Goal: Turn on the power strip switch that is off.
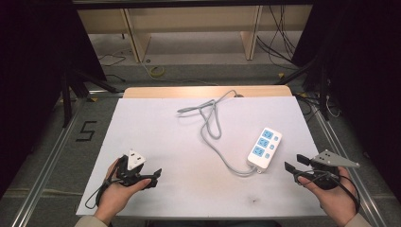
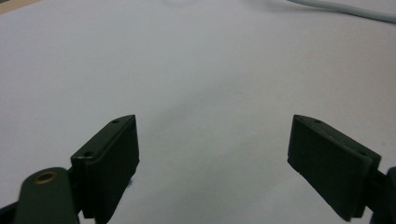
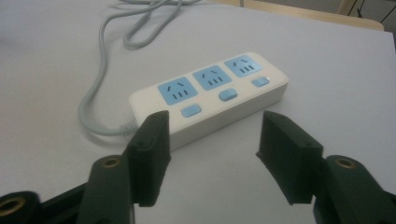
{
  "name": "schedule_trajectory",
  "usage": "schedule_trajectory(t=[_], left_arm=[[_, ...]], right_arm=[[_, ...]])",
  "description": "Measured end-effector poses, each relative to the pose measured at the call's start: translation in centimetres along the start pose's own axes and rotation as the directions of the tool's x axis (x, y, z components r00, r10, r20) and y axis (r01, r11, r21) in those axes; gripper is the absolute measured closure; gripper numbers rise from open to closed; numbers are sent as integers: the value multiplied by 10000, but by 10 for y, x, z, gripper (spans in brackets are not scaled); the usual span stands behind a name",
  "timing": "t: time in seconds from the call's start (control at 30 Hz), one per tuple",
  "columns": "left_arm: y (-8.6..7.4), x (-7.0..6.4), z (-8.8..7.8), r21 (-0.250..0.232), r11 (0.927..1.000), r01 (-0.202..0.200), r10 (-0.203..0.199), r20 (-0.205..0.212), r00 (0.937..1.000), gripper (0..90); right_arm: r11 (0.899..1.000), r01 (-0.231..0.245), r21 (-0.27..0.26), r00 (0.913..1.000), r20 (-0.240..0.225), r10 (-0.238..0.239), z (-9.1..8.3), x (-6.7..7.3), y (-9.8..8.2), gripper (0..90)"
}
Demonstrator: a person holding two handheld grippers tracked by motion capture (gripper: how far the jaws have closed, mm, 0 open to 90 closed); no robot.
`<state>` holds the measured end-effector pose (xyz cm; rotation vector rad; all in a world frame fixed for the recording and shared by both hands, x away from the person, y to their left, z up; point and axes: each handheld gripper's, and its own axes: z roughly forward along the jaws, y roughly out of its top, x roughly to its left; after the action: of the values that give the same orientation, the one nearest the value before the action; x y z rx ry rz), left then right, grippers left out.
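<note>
A white power strip with three blue sockets and blue switches lies flat on the right part of the white table sheet. Its grey cable loops toward the table's back edge. My right gripper is just right of the strip, open and empty. In the right gripper view the strip lies a short way beyond the open right gripper, with the cable curling off to the left. My left gripper rests low at the front left, open. The left gripper holds nothing over the bare sheet.
A wooden table edge shows behind the sheet. Beyond it are a shelf frame and loose floor cables. A "5" mark is on the floor to the left. Metal rails run along both sides of the table.
</note>
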<state>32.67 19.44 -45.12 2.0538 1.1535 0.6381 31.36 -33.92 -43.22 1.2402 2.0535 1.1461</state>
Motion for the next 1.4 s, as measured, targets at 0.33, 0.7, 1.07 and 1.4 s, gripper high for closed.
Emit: schedule_trajectory(t=[0.33, 0.7, 1.07, 1.4], left_arm=[[0, 1, 0, 106, 9999, -8, 9, -168, 9999, 163], [-1, 2, 1, 150, 9997, 182, -178, -214, 9996, 161], [-1, 2, 2, 184, 9998, 103, -99, -222, 9997, 161], [0, 1, 3, 170, 9998, 71, -68, -191, 9998, 161]], right_arm=[[9985, 501, 227, 9980, 384, -509, -2, 3, 7, 874], [9977, 458, 500, 9984, 312, -474, 3, 0, 15, 900], [9959, 574, 697, 9973, 414, -603, 11, -3, 21, 900], [9942, 532, 940, 9977, 380, -570, 21, -8, 29, 900]])
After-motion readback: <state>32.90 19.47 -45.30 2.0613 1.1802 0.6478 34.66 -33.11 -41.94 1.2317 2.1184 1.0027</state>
